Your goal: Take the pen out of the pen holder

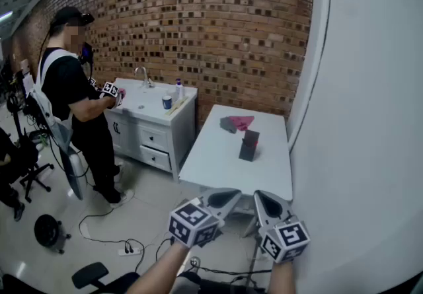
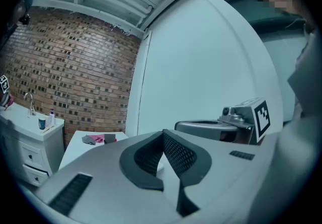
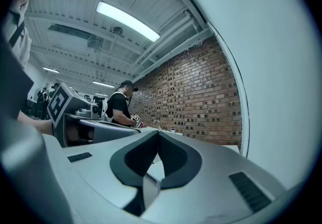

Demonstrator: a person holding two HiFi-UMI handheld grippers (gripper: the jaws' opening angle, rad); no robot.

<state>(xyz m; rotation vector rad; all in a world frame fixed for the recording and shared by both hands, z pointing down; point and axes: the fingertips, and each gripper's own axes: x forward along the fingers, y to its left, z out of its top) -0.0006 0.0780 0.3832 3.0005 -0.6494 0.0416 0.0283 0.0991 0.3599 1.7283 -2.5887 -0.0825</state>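
A dark pen holder (image 1: 249, 145) stands upright on the white table (image 1: 218, 167), well ahead of both grippers. No pen can be made out in it at this distance. In the left gripper view the holder (image 2: 109, 138) is a small dark shape beyond the jaws. My left gripper (image 1: 223, 197) and right gripper (image 1: 267, 204) hover side by side before the table's near edge, both level. Each is shut with nothing between its jaws: left gripper (image 2: 162, 133), right gripper (image 3: 157, 133).
A grey and a pink thing (image 1: 236, 123) lie at the table's far end. Another person (image 1: 73, 101) stands at a white sink cabinet (image 1: 155, 124) to the left. A white wall (image 1: 370, 121) flanks the table's right side. Cables (image 1: 125, 246) and a chair base lie on the floor.
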